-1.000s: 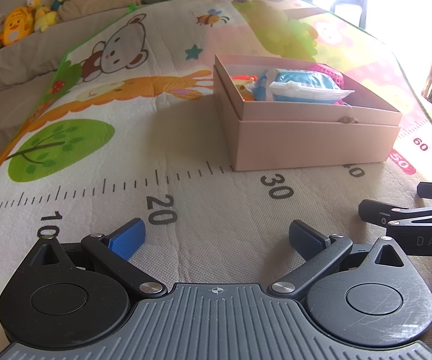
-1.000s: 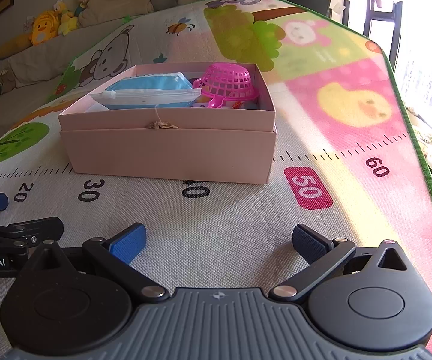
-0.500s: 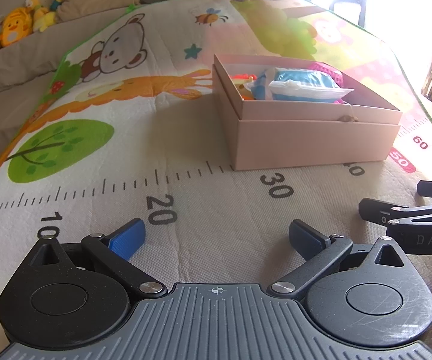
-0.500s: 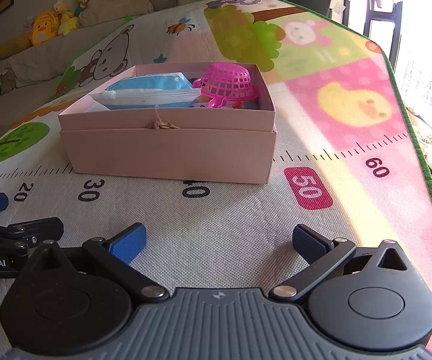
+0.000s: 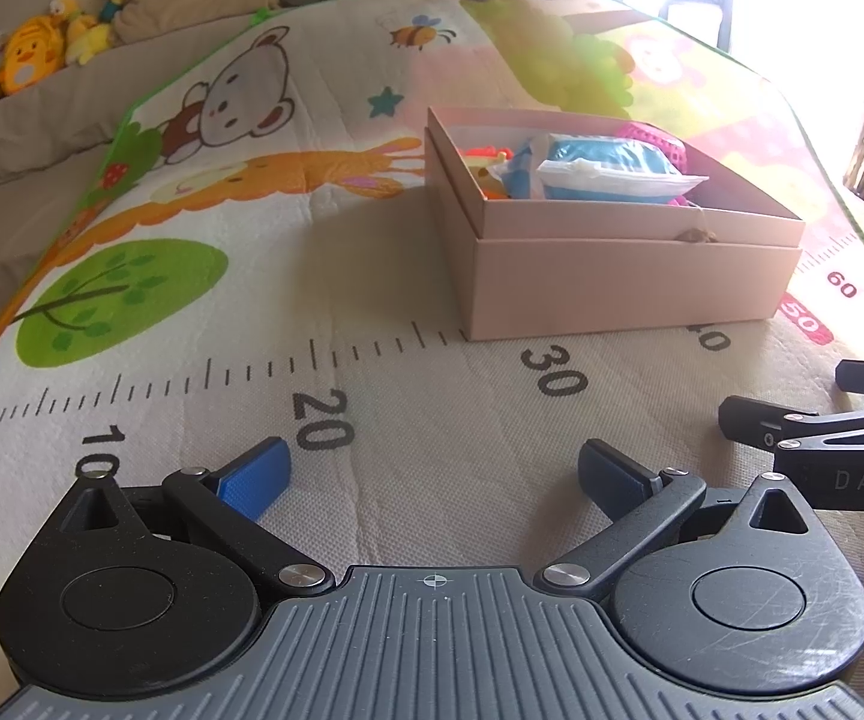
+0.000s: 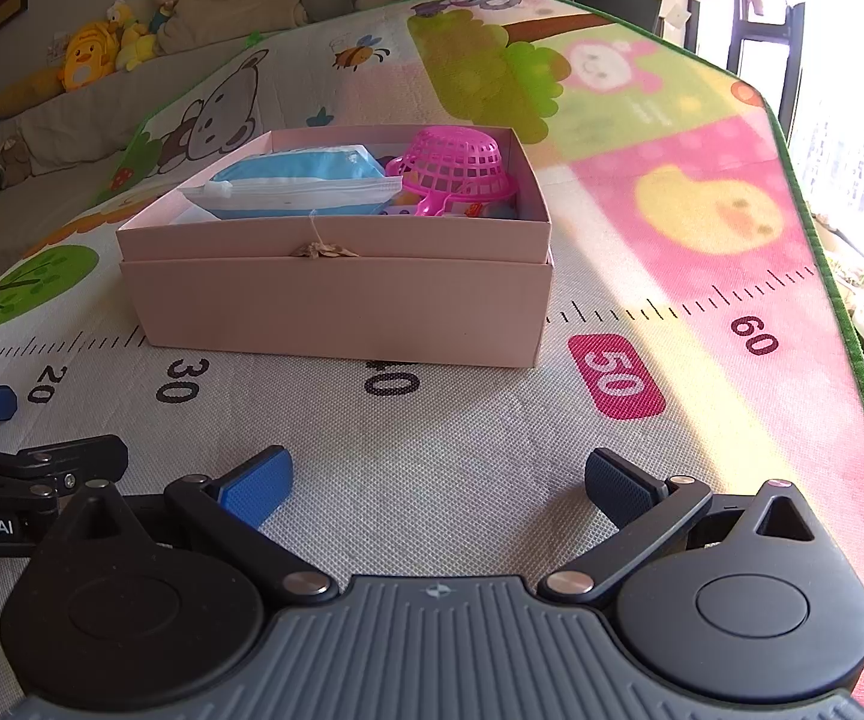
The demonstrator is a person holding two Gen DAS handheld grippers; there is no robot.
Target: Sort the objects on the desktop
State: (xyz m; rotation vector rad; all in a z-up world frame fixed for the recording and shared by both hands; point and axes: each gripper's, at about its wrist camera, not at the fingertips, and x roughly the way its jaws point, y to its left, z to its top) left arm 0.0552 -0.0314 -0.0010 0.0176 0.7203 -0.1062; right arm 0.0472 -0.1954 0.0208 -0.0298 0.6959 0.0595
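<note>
In the left wrist view, the left gripper [image 5: 432, 474] sits at bottom centre, jaws spread wide and empty, with the pink box [image 5: 612, 258] at centre right on the play mat [image 5: 252, 312]. In the right wrist view, the right gripper [image 6: 435, 480] is likewise wide apart and empty at the bottom, and the box [image 6: 336, 306] at centre left holds a blue pouch [image 6: 300, 186] and pink basket [image 6: 456, 165].

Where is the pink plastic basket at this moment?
In the right wrist view, the pink plastic basket lies upside down in the right part of the open pink box, beside the blue zip pouch.
</note>
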